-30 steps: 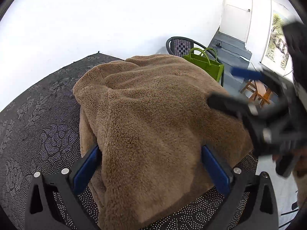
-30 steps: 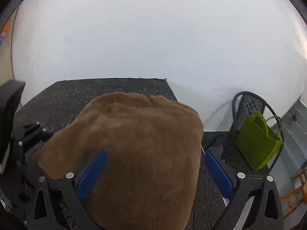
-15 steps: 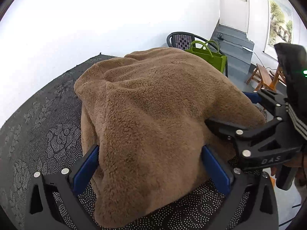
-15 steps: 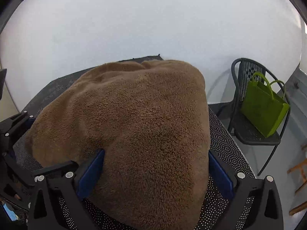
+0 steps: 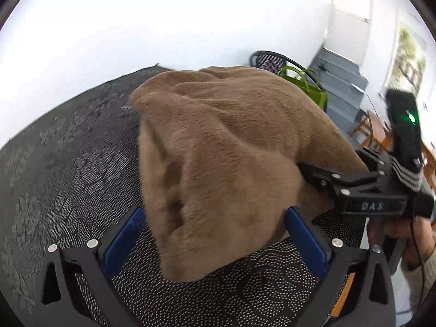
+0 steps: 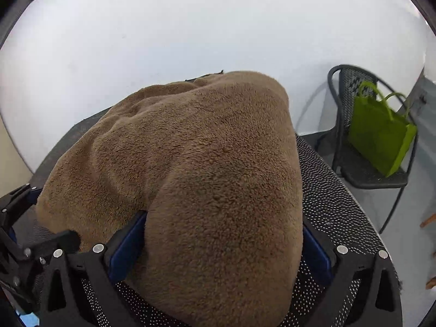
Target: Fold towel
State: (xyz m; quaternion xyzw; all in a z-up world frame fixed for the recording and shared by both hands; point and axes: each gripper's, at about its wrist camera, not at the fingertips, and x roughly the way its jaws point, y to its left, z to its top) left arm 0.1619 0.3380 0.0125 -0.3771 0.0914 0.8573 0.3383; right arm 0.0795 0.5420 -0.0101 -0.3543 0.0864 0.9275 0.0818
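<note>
A brown fleecy towel lies bunched in a heap on a black, dot-patterned tablecloth. My left gripper is open, and the towel's near fold fills the gap between its blue pads. In the right wrist view the towel bulges up between the wide-apart pads of my open right gripper. The right gripper's fingers reach into the towel's right edge in the left wrist view. The left gripper's fingers show at the towel's left edge. The fingertips are hidden by cloth.
A black metal chair carrying a green bag stands just past the table's right side. Wooden stools sit farther off. A white wall runs close behind the table. A person's hand holds the right gripper.
Both grippers have closed in on the towel from opposite sides. The right gripper came up to its right edge, and the towel now sits more bunched and heaped between them.
</note>
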